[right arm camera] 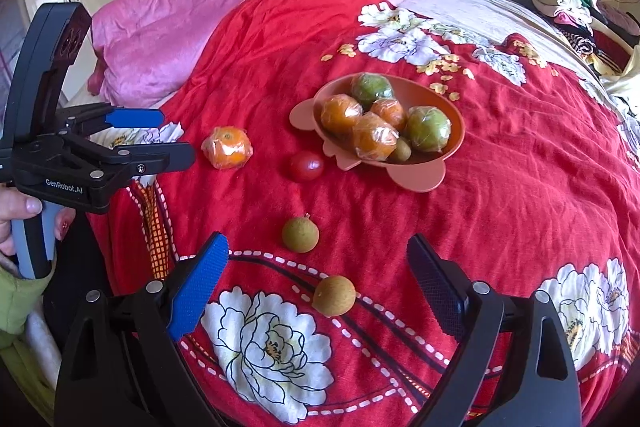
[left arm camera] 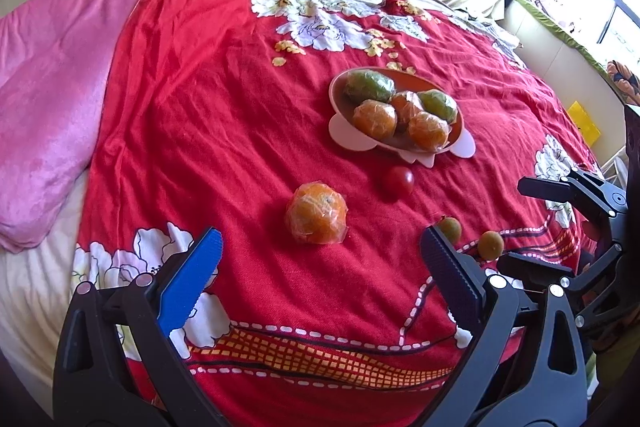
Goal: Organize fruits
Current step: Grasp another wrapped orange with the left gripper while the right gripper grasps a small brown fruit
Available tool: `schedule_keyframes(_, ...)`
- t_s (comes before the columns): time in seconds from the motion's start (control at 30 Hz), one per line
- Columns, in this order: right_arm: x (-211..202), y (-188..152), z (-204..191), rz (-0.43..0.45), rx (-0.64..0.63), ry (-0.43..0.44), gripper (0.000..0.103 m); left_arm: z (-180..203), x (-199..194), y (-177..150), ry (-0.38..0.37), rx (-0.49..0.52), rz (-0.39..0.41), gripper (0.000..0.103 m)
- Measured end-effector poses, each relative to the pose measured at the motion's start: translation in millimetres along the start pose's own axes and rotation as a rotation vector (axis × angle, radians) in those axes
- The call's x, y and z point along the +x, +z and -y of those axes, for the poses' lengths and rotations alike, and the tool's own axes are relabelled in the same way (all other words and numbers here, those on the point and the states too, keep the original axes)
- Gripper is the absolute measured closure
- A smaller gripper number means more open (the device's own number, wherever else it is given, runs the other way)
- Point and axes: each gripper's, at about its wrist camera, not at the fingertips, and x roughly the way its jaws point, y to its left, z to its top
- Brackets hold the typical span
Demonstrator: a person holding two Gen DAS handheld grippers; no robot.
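Both grippers, left (left arm camera: 320, 259) and right (right arm camera: 318, 267), hang wide open, empty. The small brown fruit (right arm camera: 333, 295) could roll away on the rumpled bedspread (right arm camera: 520, 207) if nudged.

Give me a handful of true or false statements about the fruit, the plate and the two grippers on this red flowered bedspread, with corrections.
1. The pink scalloped plastic plate holds wrapped orange and green fruits. True.
2. The small red tomato lies in the plate. False: it lies on the red flowered bedspread, just beside the plate.
3. The right gripper has open jaws holding nothing. True.
4. The left gripper grips the plastic-wrapped orange. False: its jaws are open and the orange lies free beyond them.
5. Two small brown round fruits lie on the bedspread. True.
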Motion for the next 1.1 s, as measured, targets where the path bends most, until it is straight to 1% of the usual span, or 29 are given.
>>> schedule_keyframes(0.27, 15, -2, -5, -0.026, -0.016, 0.004, 0.014, -4, 11, -4, 0.007, -0.007, -0.027, 0.010)
schedule_keyframes(0.37, 21, -1, -5, -0.034, -0.018, 0.000, 0.020, -4, 14, -3, 0.015, -0.006, -0.024, 0.010)
schedule_keyframes(0.43, 26, 0, -5, -0.041, -0.016, 0.004, 0.022, -5, 16, -3, 0.020, -0.007, -0.020, 0.010)
schedule_keyframes(0.5, 31, 0, -6, -0.051, -0.018, 0.009, 0.029, -5, 17, -2, 0.020, -0.009, -0.018, 0.010)
schedule_keyframes(0.63, 41, 1, -7, -0.076, -0.028, 0.026, 0.041, -5, 20, 1, 0.017, -0.006, -0.018, 0.013)
schedule_keyframes(0.7, 45, 1, -7, -0.087, -0.034, 0.032, 0.055, -5, 22, 2, 0.016, -0.004, -0.020, 0.015)
schedule_keyframes(0.73, 48, 1, -8, -0.092, -0.040, 0.036, 0.057, -5, 23, 2, 0.016, -0.003, -0.021, 0.016)
schedule_keyframes(0.77, 49, 1, -8, -0.093, -0.044, 0.037, 0.062, -4, 24, 3, 0.016, -0.001, -0.021, 0.016)
schedule_keyframes(0.8, 51, 1, -8, -0.093, -0.046, 0.037, 0.066, -4, 24, 4, 0.013, 0.000, -0.022, 0.018)
schedule_keyframes(0.83, 53, 1, -8, -0.096, -0.047, 0.042, 0.068, -4, 25, 4, 0.010, 0.000, -0.023, 0.021)
schedule_keyframes(0.9, 56, 1, -8, -0.098, -0.054, 0.037, 0.076, -4, 28, 5, 0.006, 0.000, -0.028, 0.025)
schedule_keyframes(0.97, 57, 1, -8, -0.100, -0.065, 0.036, 0.078, -5, 30, 6, 0.000, -0.001, -0.029, 0.029)
schedule_keyframes(1.03, 57, 1, -7, -0.099, -0.061, 0.042, 0.078, -5, 32, 7, -0.005, -0.002, -0.034, 0.035)
schedule_keyframes(1.1, 57, 1, -7, -0.097, -0.056, 0.046, 0.078, -5, 35, 9, -0.014, -0.002, -0.037, 0.039)
